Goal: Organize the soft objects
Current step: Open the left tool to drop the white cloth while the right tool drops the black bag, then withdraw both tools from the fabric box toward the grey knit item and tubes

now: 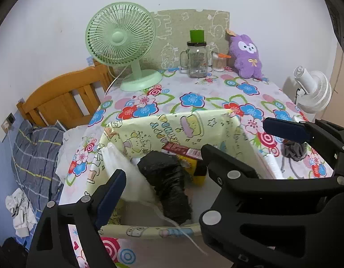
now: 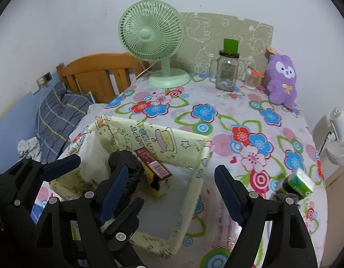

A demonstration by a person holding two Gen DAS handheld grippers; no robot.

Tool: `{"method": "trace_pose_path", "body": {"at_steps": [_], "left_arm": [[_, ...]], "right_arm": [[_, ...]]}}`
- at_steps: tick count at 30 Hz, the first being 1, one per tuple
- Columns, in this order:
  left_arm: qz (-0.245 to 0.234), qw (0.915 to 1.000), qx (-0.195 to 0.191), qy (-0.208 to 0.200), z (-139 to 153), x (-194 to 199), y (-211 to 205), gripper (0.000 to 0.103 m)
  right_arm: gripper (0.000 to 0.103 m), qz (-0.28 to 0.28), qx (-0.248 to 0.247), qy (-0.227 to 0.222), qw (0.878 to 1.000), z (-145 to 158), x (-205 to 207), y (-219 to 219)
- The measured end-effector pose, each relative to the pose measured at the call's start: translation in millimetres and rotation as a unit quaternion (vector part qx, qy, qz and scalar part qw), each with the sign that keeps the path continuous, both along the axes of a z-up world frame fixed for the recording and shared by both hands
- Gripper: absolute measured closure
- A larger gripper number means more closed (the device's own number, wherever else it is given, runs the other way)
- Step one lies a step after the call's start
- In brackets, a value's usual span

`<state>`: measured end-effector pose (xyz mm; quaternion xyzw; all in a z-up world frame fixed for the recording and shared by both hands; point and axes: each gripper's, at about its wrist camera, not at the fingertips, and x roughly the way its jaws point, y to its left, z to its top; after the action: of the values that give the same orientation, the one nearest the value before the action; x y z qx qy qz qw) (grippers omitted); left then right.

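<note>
Both hand-held grippers agape over yellow bin [image 2: 189,143]; floral tablecloth [image 2: 227,102] beyond.

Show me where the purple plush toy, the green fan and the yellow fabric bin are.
purple plush toy [image 1: 246,55], left wrist view, on its belly.
green fan [image 2: 150,33], right wrist view, on the grille hub.
yellow fabric bin [image 2: 163,140], right wrist view, on its far inner wall.

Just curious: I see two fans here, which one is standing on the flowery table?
The green fan, at the table's far left corner. The white fan stands off the table's right edge.
</note>
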<state>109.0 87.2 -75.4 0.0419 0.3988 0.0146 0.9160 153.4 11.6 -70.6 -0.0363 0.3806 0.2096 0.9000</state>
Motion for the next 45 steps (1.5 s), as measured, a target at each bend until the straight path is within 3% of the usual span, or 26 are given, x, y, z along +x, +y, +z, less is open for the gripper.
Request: {"method": "trace_pose_path", "body": {"at_steps": [10,45], "left_arm": [[-0.002,0.9996,-0.002,-0.03,20,-10,-24,0.007],[-0.034,0.9967,-0.018,-0.071,54,-35,-117,0.007]], "right_arm": [[0.009,-0.032,0.006,-0.035,0.999,20,-14,-30],[0.0,-0.099,0.023,-0.091,0.991,52,-50,-135]]}}
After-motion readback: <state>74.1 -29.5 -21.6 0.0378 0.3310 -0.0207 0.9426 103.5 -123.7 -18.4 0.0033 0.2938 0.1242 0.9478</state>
